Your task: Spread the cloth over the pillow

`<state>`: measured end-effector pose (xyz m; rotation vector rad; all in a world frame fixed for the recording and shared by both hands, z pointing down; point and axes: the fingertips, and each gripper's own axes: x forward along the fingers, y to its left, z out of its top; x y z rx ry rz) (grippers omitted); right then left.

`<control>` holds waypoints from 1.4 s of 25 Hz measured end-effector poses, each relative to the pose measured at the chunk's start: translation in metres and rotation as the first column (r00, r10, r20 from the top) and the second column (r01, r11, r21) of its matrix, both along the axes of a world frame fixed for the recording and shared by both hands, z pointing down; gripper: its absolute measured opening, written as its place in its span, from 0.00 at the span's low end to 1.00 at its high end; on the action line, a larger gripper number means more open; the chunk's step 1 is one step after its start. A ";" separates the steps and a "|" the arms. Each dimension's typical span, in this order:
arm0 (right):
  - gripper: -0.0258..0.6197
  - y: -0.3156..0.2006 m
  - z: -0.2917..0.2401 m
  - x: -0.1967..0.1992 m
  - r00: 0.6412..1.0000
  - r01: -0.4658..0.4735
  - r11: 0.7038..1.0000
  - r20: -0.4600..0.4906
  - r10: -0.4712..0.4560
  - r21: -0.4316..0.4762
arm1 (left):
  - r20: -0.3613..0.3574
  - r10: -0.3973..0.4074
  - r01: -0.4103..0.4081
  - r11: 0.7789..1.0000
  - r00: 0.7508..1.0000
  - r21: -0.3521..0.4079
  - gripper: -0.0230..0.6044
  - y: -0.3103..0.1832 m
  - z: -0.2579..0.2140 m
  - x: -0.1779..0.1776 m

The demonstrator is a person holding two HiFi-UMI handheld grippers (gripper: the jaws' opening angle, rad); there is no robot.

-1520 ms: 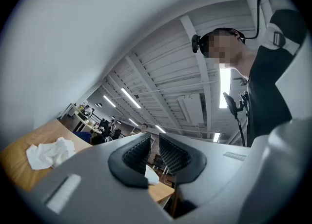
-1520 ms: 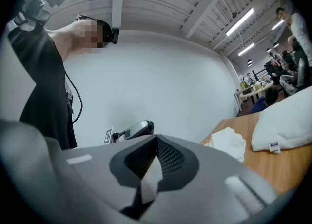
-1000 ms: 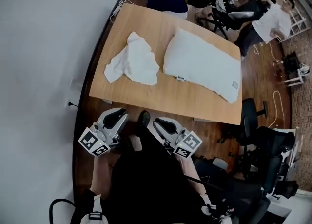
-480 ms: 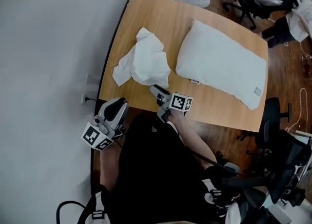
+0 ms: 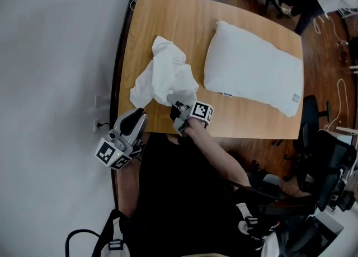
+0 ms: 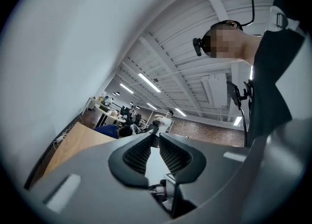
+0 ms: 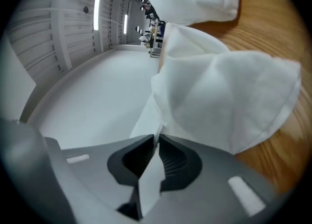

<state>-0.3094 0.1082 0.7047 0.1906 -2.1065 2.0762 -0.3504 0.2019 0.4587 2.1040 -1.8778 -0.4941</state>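
My right gripper (image 5: 175, 106) sits at the near edge of the light-brown wooden surface (image 5: 184, 20), its marker cube turned upward. Its jaws have just been closing, and in the right gripper view (image 7: 157, 142) they are clamped on a thin fold of the white crumpled cloth (image 5: 168, 74). The fabric runs down between the pads and out below them. Beyond the jaws the cloth (image 7: 229, 96) billows in loose folds, with wood grain (image 7: 278, 37) showing to the side. The cloth lies bunched on the left part of the surface, one narrow end reaching toward the far edge and its near corner gathered at my right gripper. The white rectangular pillow (image 5: 254, 68) lies on the right part, set at a slant, uncovered. It is just beside the cloth with a strip of bare wood between them. A small tag shows at the pillow's near edge. My left gripper (image 5: 139, 116) is held off the near left corner of the surface, close to the white wall (image 5: 50, 82) and touching nothing. In its own view (image 6: 155, 137) the jaws are drawn together at the tips with nothing between them. Seated people and office chairs are visible past the far edge — too small for detail.
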 end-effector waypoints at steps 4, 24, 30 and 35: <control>0.09 -0.014 -0.062 0.032 0.999 0.035 0.981 -0.032 -0.030 0.192 | -0.011 0.042 -0.042 0.999 0.999 0.023 0.10 -0.005 0.007 -0.053; 0.09 -0.118 -0.279 0.291 0.810 0.172 0.379 -0.349 0.471 0.909 | 0.156 0.326 -0.235 0.874 0.932 -0.426 0.10 -0.151 0.177 -0.106; 0.09 -0.103 -0.241 0.356 0.742 0.144 0.470 -0.409 0.531 0.871 | 0.217 0.593 -0.229 0.585 0.776 -0.778 0.16 -0.174 0.276 -0.091; 0.09 -0.063 -0.122 0.422 0.697 0.125 0.715 -0.574 0.430 0.688 | 0.206 0.575 -0.176 0.537 0.792 -0.825 0.06 -0.122 0.302 -0.091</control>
